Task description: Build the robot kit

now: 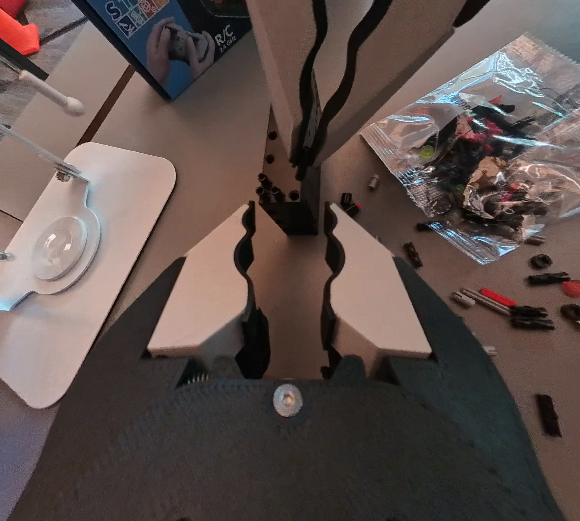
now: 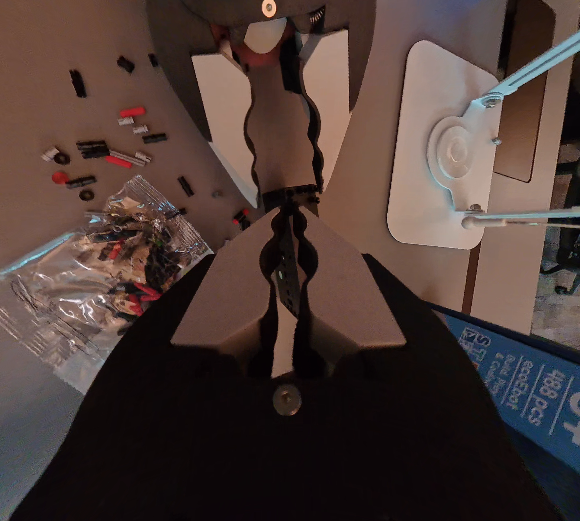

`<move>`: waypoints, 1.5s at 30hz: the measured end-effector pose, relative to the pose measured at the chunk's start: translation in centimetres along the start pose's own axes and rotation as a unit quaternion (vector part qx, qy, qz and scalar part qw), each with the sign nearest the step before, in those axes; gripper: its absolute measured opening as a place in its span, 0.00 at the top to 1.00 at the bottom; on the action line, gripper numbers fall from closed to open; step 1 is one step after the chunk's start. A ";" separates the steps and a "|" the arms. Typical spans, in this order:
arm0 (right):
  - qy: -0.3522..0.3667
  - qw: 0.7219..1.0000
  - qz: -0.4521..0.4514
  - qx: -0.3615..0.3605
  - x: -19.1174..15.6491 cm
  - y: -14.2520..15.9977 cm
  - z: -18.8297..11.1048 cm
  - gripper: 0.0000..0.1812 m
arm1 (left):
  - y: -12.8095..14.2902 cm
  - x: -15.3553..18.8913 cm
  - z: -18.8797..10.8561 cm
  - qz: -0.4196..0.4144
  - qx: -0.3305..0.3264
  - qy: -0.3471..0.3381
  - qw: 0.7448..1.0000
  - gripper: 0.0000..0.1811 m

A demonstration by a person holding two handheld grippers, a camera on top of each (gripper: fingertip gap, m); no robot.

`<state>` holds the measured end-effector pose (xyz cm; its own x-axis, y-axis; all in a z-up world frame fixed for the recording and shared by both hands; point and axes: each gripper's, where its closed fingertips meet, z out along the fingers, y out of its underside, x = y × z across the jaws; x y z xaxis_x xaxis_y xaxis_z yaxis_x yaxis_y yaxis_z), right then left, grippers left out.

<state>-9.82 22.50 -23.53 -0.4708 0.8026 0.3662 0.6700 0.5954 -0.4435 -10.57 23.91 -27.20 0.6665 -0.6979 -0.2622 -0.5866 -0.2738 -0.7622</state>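
A black perforated building piece with short pins [image 1: 290,218] hangs above the grey table. My right gripper [image 2: 288,212] is shut on it, and its long holed strip [image 2: 287,258] runs back between the pads. In the left wrist view the right gripper [image 1: 301,165] comes down from the top. My left gripper [image 1: 290,210] is open, with its fingertips on either side of the piece's lower end and narrow gaps showing. In the right wrist view the left gripper [image 2: 288,194] reaches in from the top and straddles the same end [image 2: 301,193].
A clear bag of small parts [image 1: 489,160] [image 2: 94,270] lies on the table. Loose black, red and grey pins [image 1: 518,305] [image 2: 110,151] lie beside it. A blue box [image 1: 141,19] [image 2: 518,396] and a white plate with a lens [image 1: 94,254] [image 2: 439,145] stand nearby. About 4 cm separates my left fingertips from my right.
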 end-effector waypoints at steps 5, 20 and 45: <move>-0.029 0.998 -0.039 -0.032 -0.2 -0.3 0.6 1.00 | 0.0 -0.1 0.2 -0.013 0.015 0.009 1.000 0.84; -0.043 0.985 -0.112 -0.123 -0.2 0.4 1.0 0.99 | -0.2 0.2 0.5 -0.011 0.031 0.019 0.999 0.86; -0.087 0.955 -0.205 -0.195 -0.2 0.9 1.0 1.00 | -0.4 0.3 0.8 -0.053 0.043 0.067 0.995 0.87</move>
<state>-9.69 22.96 -24.77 -0.8049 0.5193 0.2872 0.5560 0.8291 0.0592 -9.73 24.32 -27.45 0.6515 -0.7520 -0.1001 -0.4705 -0.2969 -0.8309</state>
